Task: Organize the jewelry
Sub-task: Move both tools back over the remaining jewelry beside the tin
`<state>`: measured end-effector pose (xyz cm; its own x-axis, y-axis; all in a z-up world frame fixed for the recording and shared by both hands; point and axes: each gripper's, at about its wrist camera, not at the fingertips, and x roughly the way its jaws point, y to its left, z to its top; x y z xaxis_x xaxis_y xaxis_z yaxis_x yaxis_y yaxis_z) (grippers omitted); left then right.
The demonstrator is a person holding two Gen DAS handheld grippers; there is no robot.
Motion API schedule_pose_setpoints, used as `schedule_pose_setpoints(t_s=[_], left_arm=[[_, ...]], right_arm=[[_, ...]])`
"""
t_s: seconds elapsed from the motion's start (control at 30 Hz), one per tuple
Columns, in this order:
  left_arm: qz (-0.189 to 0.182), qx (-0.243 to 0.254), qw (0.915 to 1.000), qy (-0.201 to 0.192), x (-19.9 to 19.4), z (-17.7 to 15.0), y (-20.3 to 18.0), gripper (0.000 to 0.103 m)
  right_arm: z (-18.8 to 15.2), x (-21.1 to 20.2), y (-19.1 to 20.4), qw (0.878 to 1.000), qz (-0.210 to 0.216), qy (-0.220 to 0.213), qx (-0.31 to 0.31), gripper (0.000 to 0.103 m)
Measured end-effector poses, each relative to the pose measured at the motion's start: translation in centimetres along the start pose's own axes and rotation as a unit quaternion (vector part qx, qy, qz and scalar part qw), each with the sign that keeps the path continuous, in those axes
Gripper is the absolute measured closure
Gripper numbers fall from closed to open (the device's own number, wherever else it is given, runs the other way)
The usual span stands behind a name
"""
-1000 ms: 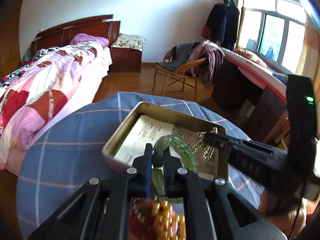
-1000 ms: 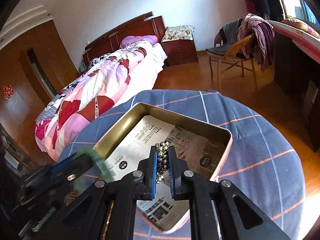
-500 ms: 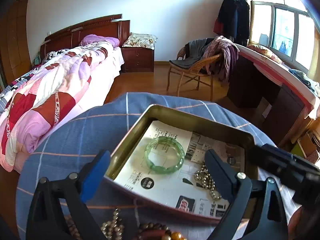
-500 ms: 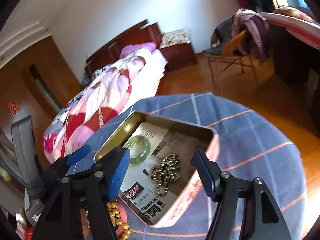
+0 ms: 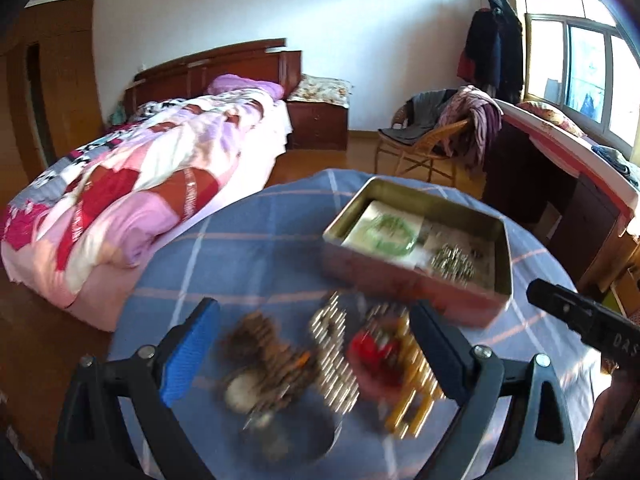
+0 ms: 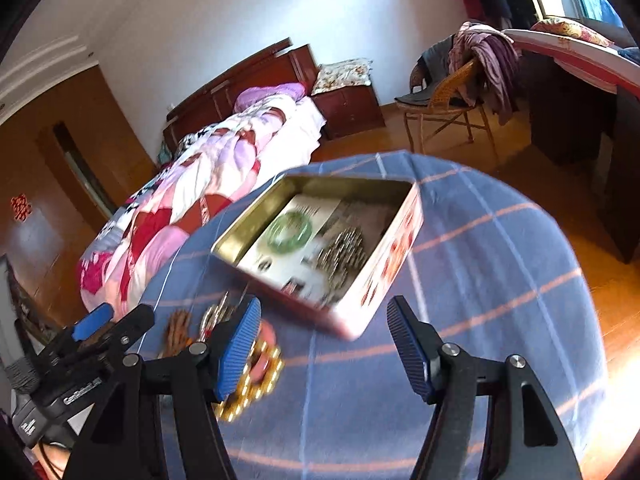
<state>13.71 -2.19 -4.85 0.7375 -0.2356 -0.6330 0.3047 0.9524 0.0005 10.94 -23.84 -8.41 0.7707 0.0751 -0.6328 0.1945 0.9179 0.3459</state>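
1. Left gripper: chunky black plastic arms, silver screws at the joints, a ribbed blue pad on one finger.
2. Right gripper: same black build, blue ribbed pads (white lettering on the housing, too blurry to read).

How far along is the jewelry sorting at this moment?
Partway. Done: the green bangle and a silver chain lie in the tin. In hand: nothing; the left gripper and right gripper are both open. Left: a blurred pile of jewelry sits on the tablecloth beside the tin.
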Motion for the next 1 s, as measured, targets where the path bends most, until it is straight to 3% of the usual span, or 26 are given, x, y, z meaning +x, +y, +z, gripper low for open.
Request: schedule_pose_setpoints(t_s=[0.2, 0.3, 0.47, 0.7, 0.9, 0.97, 1.0], left_arm=[[0.024, -0.002, 0.9997, 0.000, -2.5, -3.8, 2.4, 0.006], [0.017, -0.016, 0.9997, 0.003, -2.7, -4.9, 3.5, 0.006], [0.013, -0.042, 0.9990, 0.010, -2.6, -5.6, 4.8, 0.006], [0.024, -0.047, 0.9985, 0.011, -2.8, -6.4, 5.5, 0.007], [0.022, -0.051, 0.9984, 0.014, -2.7, -6.7, 5.9, 0.007], [0.020, -0.050, 0.9985, 0.012, -2.8, -6.8, 5.9, 0.007], [0.019, -0.049, 0.9985, 0.011, -2.9, -6.7, 5.8, 0.007]], right_arm=[[-2.5, -0.1, 2.5, 0.999, 0.015, 0.017, -0.039, 0.037], [-3.2, 0.4, 3.7, 0.997, 0.029, 0.033, -0.060, 0.051], [-3.5, 2.5, 5.5, 0.994, 0.050, 0.062, -0.070, 0.052], [-3.9, 7.3, 7.7, 0.990, 0.037, 0.105, -0.091, 0.052], [-3.8, 7.9, 8.1, 0.986, 0.003, 0.104, -0.129, 0.053], [-3.9, 7.7, 7.8, 0.985, -0.005, 0.105, -0.140, 0.068], [-3.8, 7.7, 7.6, 0.983, -0.013, 0.108, -0.146, 0.082]])
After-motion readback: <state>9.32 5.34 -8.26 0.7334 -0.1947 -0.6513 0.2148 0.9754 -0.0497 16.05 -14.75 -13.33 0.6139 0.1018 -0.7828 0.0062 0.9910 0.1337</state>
